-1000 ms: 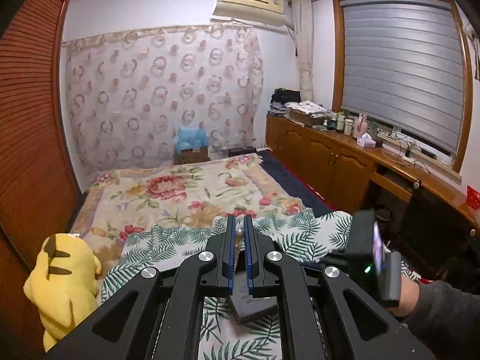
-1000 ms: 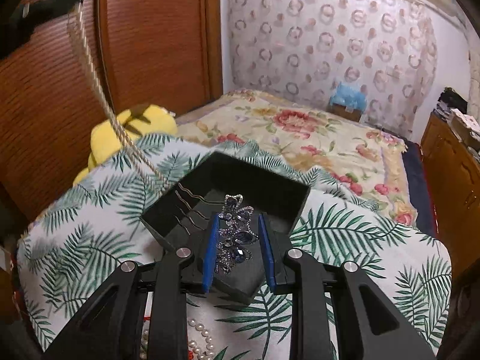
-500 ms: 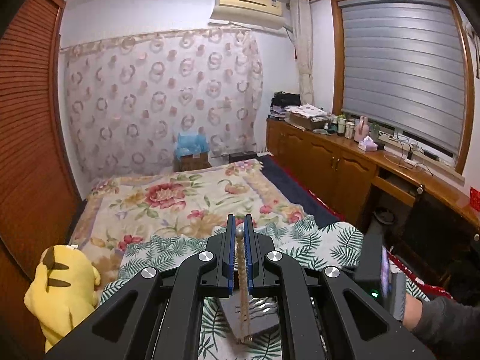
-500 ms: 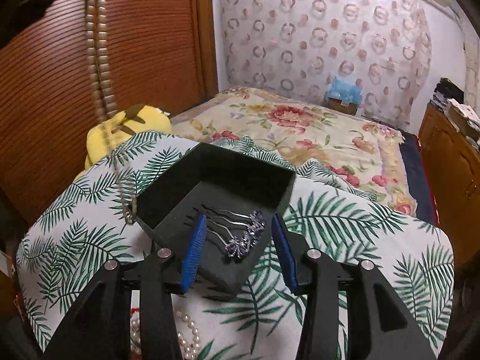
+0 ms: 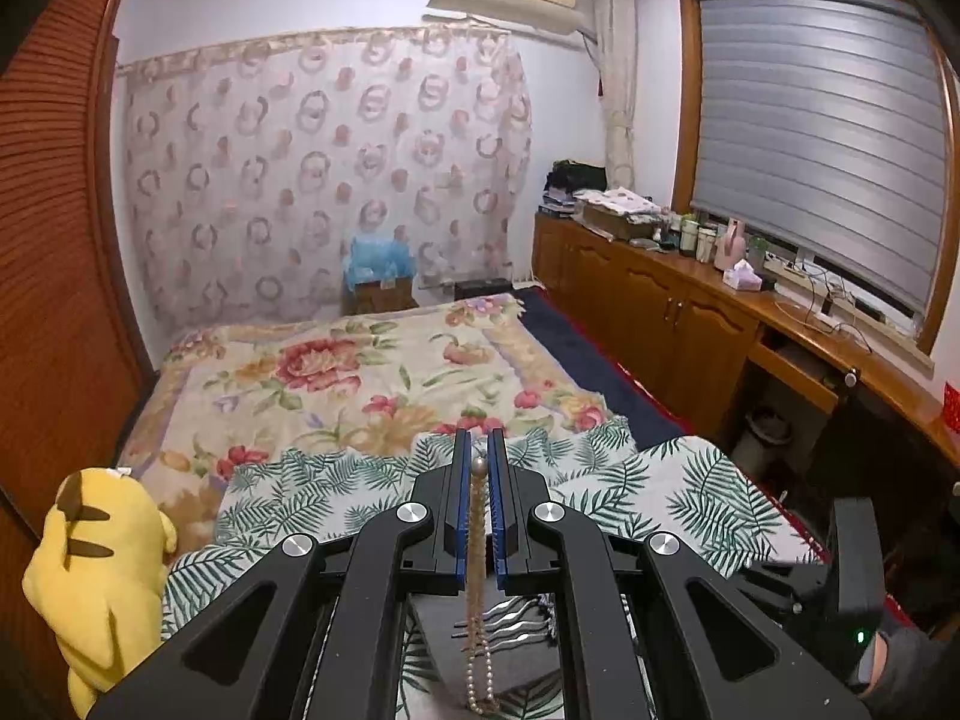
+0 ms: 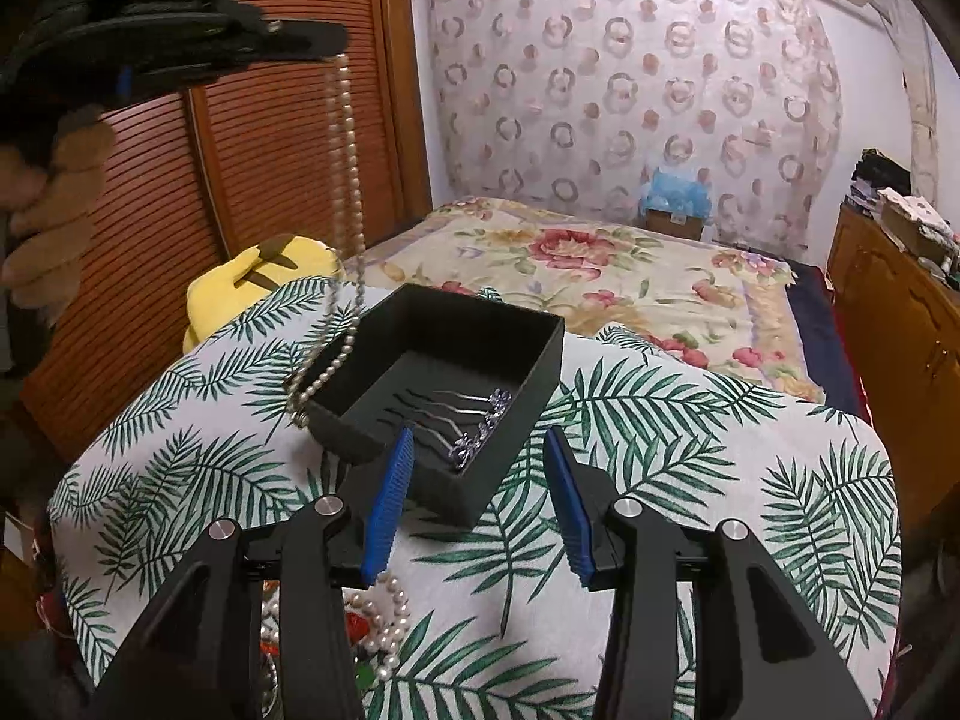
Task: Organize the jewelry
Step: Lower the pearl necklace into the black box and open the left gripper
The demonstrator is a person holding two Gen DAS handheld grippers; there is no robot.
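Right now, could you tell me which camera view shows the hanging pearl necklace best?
The right wrist view: the pearl necklace hangs full length from the left gripper, its lower loop draped at the black box edge. The left wrist view shows only a foreshortened strand between its own closed fingers.

A home bedroom: a floral-quilted bed, wooden louvred wardrobe doors, and a yellow plush toy.
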